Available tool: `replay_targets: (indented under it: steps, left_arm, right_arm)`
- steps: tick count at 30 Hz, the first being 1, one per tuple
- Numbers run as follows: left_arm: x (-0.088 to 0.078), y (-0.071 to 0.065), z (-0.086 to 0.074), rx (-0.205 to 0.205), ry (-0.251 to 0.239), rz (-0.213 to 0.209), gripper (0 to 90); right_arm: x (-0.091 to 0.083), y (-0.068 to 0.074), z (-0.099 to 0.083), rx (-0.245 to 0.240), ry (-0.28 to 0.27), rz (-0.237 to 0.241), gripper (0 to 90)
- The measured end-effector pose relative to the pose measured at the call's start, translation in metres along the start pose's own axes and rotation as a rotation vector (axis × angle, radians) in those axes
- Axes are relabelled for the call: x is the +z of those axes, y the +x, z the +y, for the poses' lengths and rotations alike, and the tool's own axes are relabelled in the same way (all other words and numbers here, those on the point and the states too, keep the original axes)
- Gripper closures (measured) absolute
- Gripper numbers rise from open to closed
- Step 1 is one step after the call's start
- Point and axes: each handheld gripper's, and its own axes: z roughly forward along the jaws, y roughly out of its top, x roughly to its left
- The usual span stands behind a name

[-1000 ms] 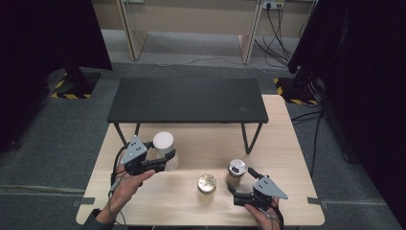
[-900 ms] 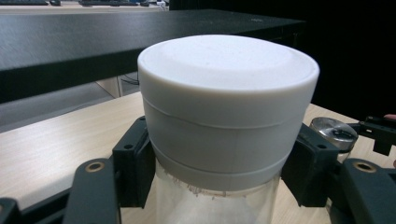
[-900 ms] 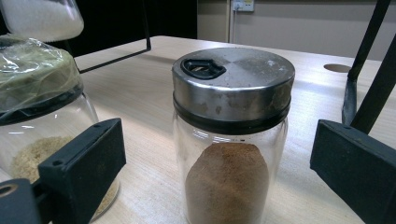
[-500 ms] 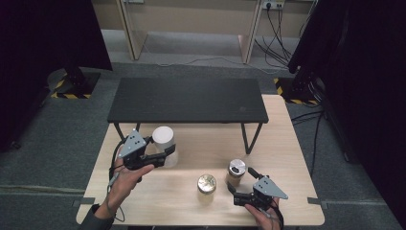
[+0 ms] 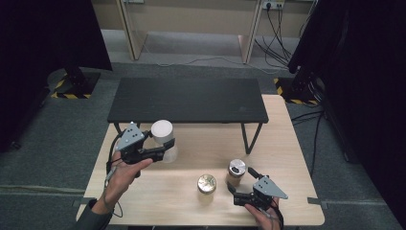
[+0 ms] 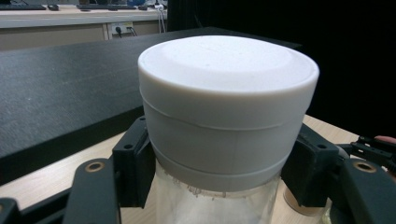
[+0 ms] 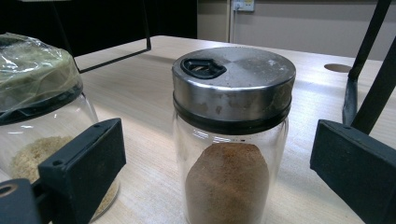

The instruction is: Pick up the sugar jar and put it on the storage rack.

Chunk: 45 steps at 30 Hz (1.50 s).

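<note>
A: What does the left gripper (image 5: 163, 151) have?

B: Its jaws are clamped on the white-lidded jar (image 5: 163, 136), just under the lid, at the left of the wooden table (image 5: 287, 143), just in front of the black shelf (image 5: 186, 99).

A: And the right gripper (image 5: 239, 188)?

B: Its jaws stand apart at the near right, with the steel-capped spice jar (image 5: 236, 171) between them, untouched in the right gripper view.

A: Anything crowding them?

B: A jar covered with plastic wrap (image 5: 207, 184) stands just left of the spice jar. The shelf's legs (image 5: 250, 138) rise behind it.

A: The room?

B: Grey carpet (image 5: 57, 143), dark curtains (image 5: 43, 33) either side, cables (image 5: 277, 28) by the far wall.
</note>
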Motion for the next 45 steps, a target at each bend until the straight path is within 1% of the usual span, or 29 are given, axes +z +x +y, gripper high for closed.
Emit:
replay_targets:
  steps: [6,10,22,24,28,35,39,45]
  left_arm:
    - [-0.002,0.002,0.009,0.0,0.005,0.003,35.0]
    - [-0.002,0.003,0.016,0.008,0.012,0.01,34.9]
    - [-0.004,0.004,0.047,0.02,0.022,0.019,34.9]
    - [-0.004,0.005,0.052,0.016,0.024,0.02,34.9]
    - [-0.006,0.006,0.059,0.022,0.021,0.026,34.9]
    - [-0.009,0.009,0.071,0.009,0.026,0.029,34.9]
    - [-0.008,0.012,0.08,0.0,0.03,0.038,34.9]
    - [-0.006,0.017,0.094,0.006,0.031,0.066,34.9]
  right_arm:
    - [0.0,0.0,0.0,0.0,0.0,0.0,3.6]
    - [0.0,0.0,0.0,0.0,0.0,0.0,3.7]
    - [0.0,0.0,0.0,0.001,0.0,-0.001,3.7]
    - [0.0,0.0,0.0,0.001,0.0,-0.001,3.7]
    - [0.0,0.0,0.0,0.002,0.0,-0.002,3.7]
    - [0.001,0.0,0.0,0.002,0.001,-0.001,3.6]
    - [0.001,-0.001,0.0,0.003,0.0,-0.001,3.7]
    - [0.001,-0.001,0.0,0.004,0.0,-0.001,3.6]
